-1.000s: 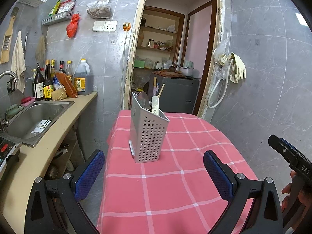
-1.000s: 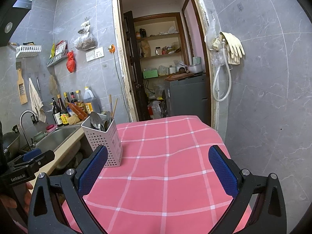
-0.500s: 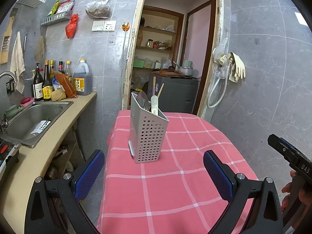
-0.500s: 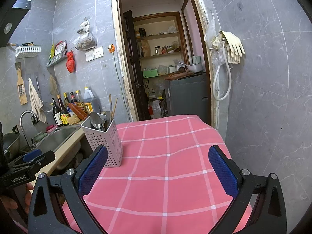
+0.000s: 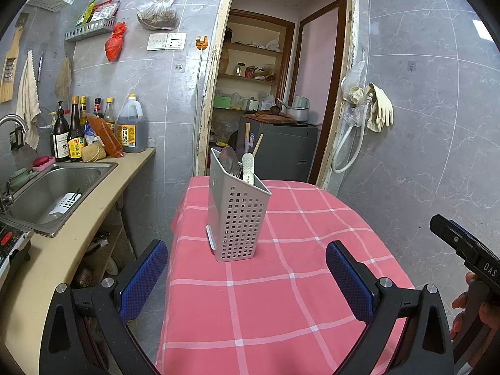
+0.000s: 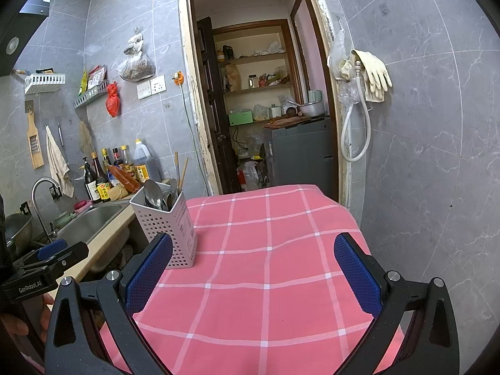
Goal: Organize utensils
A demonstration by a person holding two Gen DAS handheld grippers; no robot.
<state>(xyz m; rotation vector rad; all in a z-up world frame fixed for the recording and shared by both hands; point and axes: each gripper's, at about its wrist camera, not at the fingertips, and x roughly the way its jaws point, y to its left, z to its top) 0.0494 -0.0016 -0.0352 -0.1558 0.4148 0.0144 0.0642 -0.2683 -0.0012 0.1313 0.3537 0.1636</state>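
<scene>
While tongs (image 5: 247, 268) agape, caddy (image 5: 236, 215) perhaps edge-near.

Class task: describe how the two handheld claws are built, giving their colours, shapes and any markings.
Each claw, left claw and right claw, has black angular arms with triangular cut-outs and silver bolts, ending in flat blue textured pads. The left body reads "GenRoboT.AI" in white in the right view; the right body shows "DAS" in the left view.

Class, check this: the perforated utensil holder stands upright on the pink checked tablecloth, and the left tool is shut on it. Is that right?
Not quite. The utensil holder does stand upright on the tablecloth, but the left tool is open and well short of it, holding nothing. The left wrist view shows this.
</scene>
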